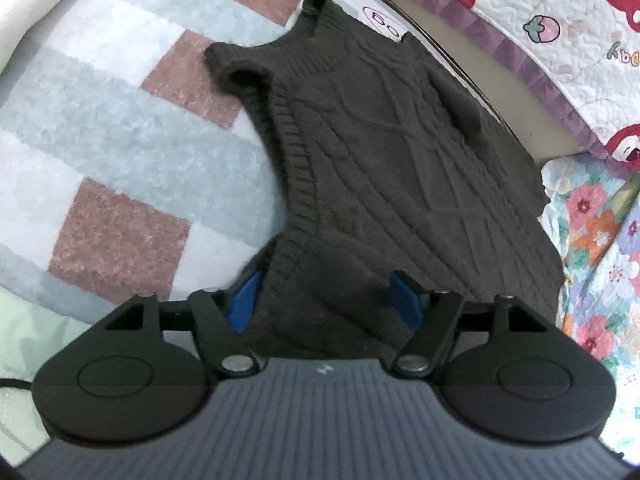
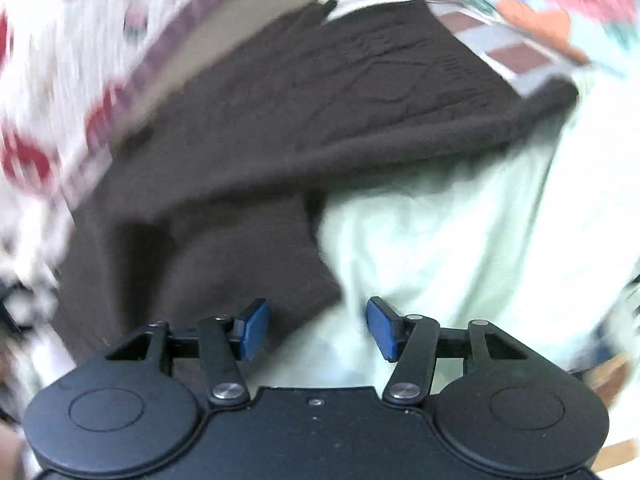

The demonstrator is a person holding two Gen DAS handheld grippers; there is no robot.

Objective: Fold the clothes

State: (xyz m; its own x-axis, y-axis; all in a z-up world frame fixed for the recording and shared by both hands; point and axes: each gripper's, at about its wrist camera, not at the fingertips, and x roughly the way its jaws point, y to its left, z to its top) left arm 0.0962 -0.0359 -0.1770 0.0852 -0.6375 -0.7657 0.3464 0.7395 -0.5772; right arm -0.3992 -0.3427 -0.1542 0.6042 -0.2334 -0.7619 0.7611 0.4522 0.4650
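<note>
A dark brown cable-knit sleeveless vest (image 1: pixel 380 140) lies spread on a checked blanket (image 1: pixel 120 120), its neck and armholes at the far end. My left gripper (image 1: pixel 324 300) sits at the vest's near edge. Its blue pads (image 1: pixel 405 296) stand wide apart, with a bunched fold of the knit lying between them and not squeezed. The right wrist view is blurred. There my right gripper (image 2: pixel 318 328) is open and holds nothing, hovering over the meeting of the vest (image 2: pixel 320 100) and a pale green cloth (image 2: pixel 460 220).
A white quilt with red cartoon prints and a purple frill (image 1: pixel 560 20) runs along the vest's far right side, and shows as the quilt (image 2: pixel 60 60) at upper left in the right wrist view. A floral cloth (image 1: pixel 600 240) lies at the right. A dark cable (image 1: pixel 12 384) sits at the lower left.
</note>
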